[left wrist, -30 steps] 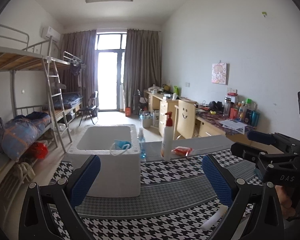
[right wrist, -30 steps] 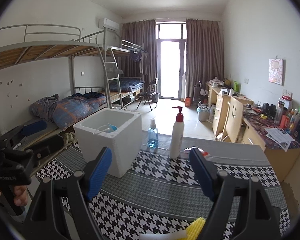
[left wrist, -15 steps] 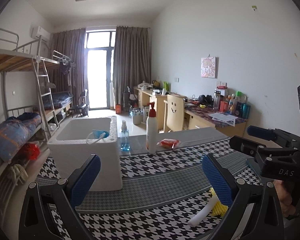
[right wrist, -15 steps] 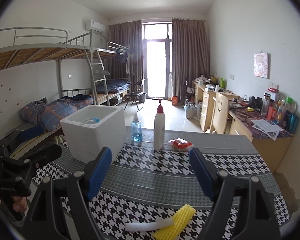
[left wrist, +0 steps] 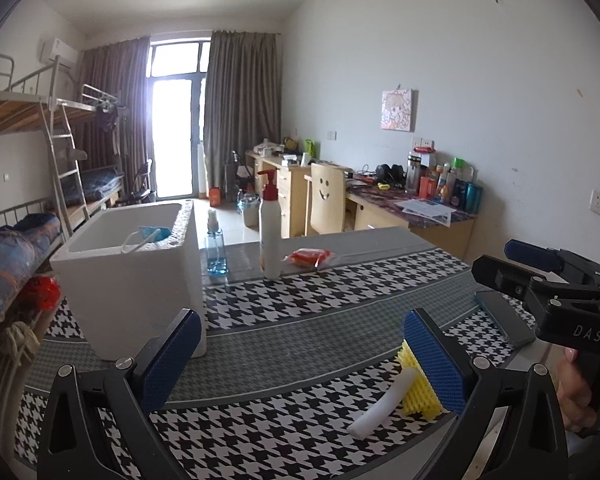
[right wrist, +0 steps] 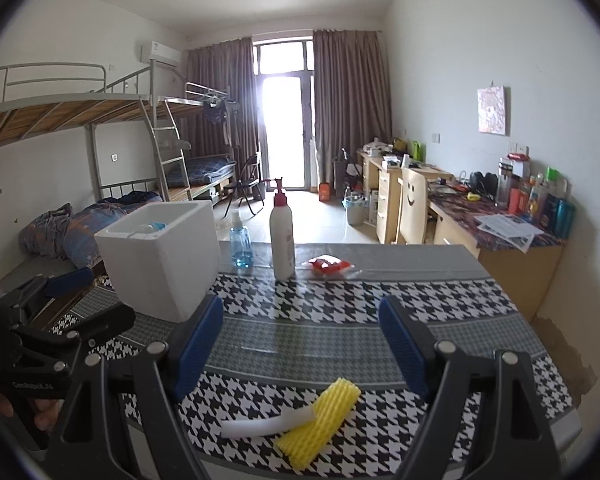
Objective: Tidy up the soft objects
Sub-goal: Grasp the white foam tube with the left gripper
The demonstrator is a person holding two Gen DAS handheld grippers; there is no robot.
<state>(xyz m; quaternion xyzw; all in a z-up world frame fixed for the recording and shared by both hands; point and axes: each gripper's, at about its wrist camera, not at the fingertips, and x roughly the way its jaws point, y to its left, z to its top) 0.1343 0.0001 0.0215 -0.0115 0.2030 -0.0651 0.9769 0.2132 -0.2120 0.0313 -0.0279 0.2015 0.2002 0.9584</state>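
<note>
A yellow foam net sleeve [right wrist: 318, 418] and a white foam tube [right wrist: 266, 424] lie together on the houndstooth tablecloth, near the front edge. My right gripper [right wrist: 300, 350] is open and empty, just above and behind them. My left gripper [left wrist: 300, 356] is open and empty; the yellow sleeve [left wrist: 416, 388] and white tube [left wrist: 382, 402] sit by its right finger. A white foam box [left wrist: 132, 276] stands at the left with a blue face mask [left wrist: 150, 234] inside. A red packet [right wrist: 328, 265] lies further back.
A white pump bottle [right wrist: 282, 240] and a blue spray bottle [right wrist: 240, 244] stand behind the box. A dark phone-like slab [left wrist: 500, 320] lies at the table's right. The right gripper shows in the left wrist view [left wrist: 540, 276]. Beds and desks line the room.
Both grippers pulled back and turned slightly, so the yellow sleeve and white tube came more fully into view. Both stayed open. Nothing on the table moved.
</note>
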